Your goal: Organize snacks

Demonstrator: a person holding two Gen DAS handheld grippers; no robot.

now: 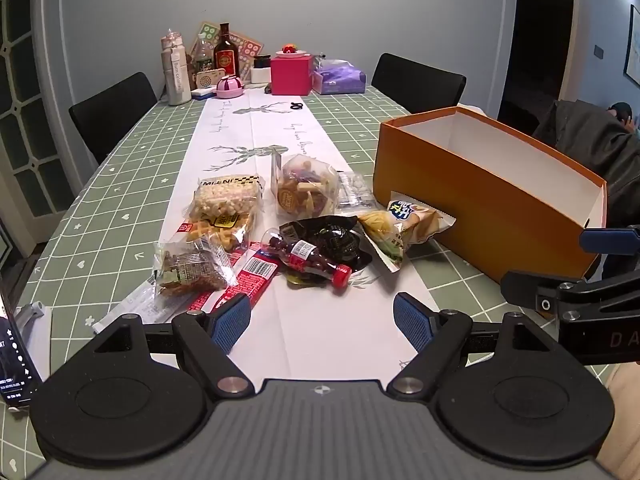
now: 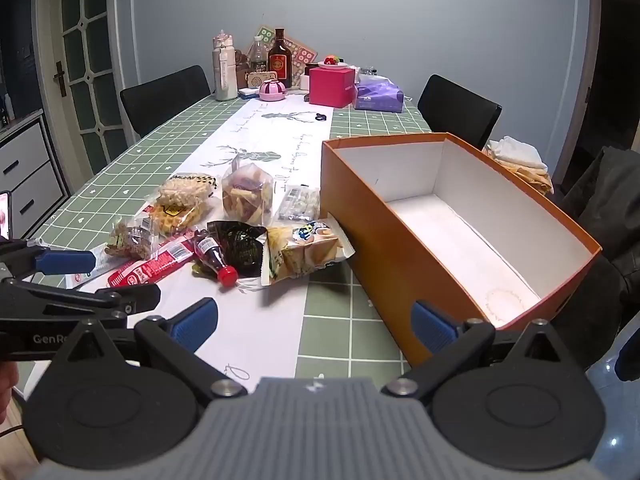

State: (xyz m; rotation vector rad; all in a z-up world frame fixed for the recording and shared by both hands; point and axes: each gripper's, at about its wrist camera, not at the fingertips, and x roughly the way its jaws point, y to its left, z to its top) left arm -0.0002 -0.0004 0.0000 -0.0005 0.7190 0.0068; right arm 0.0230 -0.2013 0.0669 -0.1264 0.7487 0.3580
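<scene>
Orange box beside snacks

An open orange box with a bare white inside stands on the green checked table, its near left corner touched by a crisps bag among the snack packets, while the right gripper hangs wide open, holding nothing.
</scene>
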